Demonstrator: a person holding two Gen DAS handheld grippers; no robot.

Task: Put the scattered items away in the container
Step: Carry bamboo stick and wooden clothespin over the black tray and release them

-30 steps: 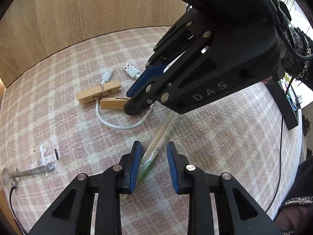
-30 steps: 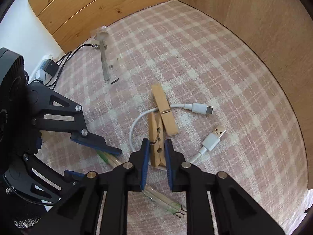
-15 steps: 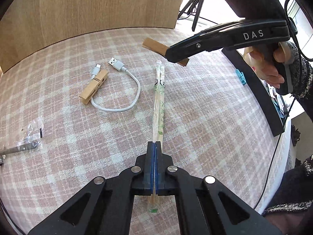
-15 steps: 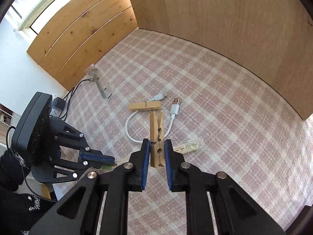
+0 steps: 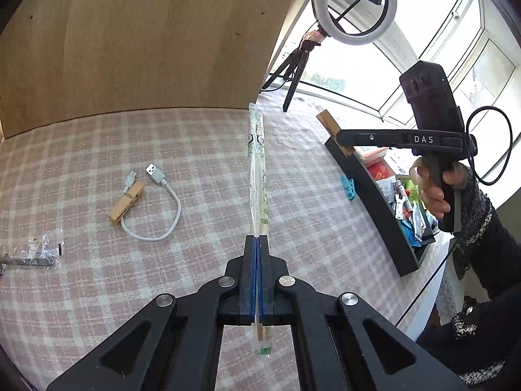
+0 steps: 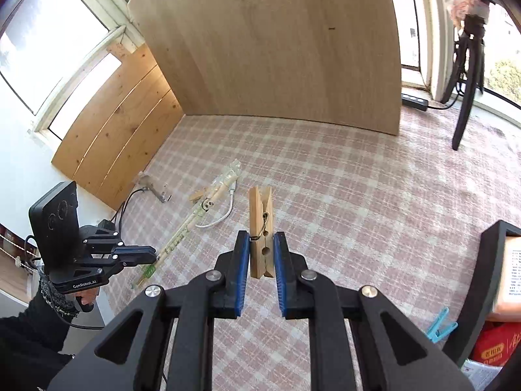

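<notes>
While the wooden clothespin (image 6: 261, 231) sits pinched upright in the right gripper (image 6: 261, 254) above the checked tablecloth (image 6: 342, 215), it should travel level to the black container (image 5: 374, 192) at the table's right edge and be let go only once over the rim. The left gripper (image 5: 257, 273) is clamped tight on wrapped chopsticks (image 5: 258, 169), held raised and pointing forward, ready to follow.

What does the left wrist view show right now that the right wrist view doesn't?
Only the left wrist view: the ring light, the bin's contents, the cable's USB plug. Only the right wrist view: the power strip, the left gripper from outside. Both: chopsticks shut in the left gripper, peg in the right gripper, blue clip, table peg.
</notes>
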